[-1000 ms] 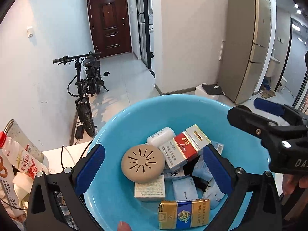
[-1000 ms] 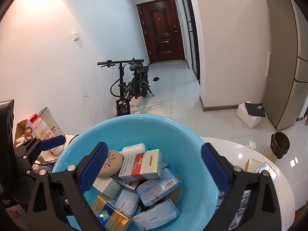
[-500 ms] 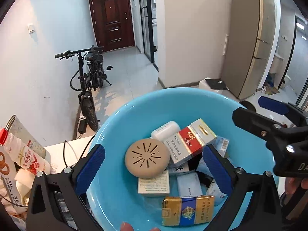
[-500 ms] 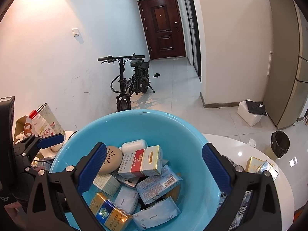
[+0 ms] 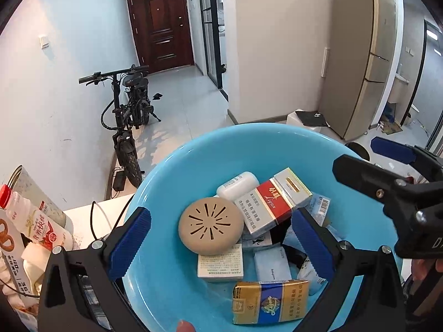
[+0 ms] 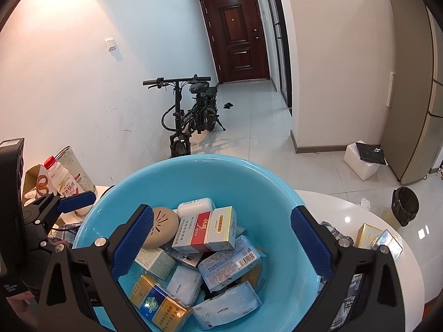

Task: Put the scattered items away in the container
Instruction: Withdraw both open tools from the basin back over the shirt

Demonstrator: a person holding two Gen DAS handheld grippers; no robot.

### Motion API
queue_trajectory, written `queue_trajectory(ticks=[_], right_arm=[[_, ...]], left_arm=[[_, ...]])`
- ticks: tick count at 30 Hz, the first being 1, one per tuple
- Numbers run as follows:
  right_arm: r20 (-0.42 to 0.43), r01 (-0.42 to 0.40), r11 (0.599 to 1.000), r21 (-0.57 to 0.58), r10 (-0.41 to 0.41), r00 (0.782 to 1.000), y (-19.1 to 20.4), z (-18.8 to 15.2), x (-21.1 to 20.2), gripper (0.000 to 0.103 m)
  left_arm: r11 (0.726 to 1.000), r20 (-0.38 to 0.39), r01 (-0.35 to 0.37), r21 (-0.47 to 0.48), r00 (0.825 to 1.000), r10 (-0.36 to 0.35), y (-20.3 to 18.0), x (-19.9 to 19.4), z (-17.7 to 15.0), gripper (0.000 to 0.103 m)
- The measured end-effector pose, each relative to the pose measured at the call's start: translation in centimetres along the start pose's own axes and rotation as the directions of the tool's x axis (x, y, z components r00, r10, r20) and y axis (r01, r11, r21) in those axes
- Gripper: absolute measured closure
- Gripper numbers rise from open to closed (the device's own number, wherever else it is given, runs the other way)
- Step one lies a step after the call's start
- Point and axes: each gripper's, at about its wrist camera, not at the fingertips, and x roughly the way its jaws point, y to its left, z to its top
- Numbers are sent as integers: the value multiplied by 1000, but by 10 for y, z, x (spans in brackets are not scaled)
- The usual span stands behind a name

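Note:
A light blue basin stands on the white table, filled with several small items: a round tan vented disc, a red and silver carton, a gold and blue pack, a white soap bar and pale blue tissue packs. My left gripper is open and empty, above the basin's near side. My right gripper is open and empty above the basin too; it also shows at the right of the left wrist view.
A milk bottle, a tin and snack bags stand at the table's left. A gold box and a shiny box lie on the table at the right, beside checked cloth. A bicycle leans on the wall beyond.
Both grippers have drawn back and up a little from the basin, so it sits lower in both views. The items inside have not moved.

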Motion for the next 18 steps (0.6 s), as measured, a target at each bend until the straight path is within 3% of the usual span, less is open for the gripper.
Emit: queue_trajectory(ticks=[7,10,14,18], right_arm=[[0,-4,1000,14,4,1000,-2,-1,-1,4],[-5,-1,1000,17,1,1000,-3,-1,-1,4],[-20,-15,999,43,16,1000,-4,-7,1,4],[-51,-15,999,40,17,999,1,-14,6,4]], left_arm=[[999,-23,-3,51,1000,4,-5,3,-3,0],[999,-14,-11,44,1000,12,-4,1,-3,0],[999,-26,38,29,999,-37,-4,-2,-6,0],[1000,-47,10,16,999,-10,-2,0,-10,0]])
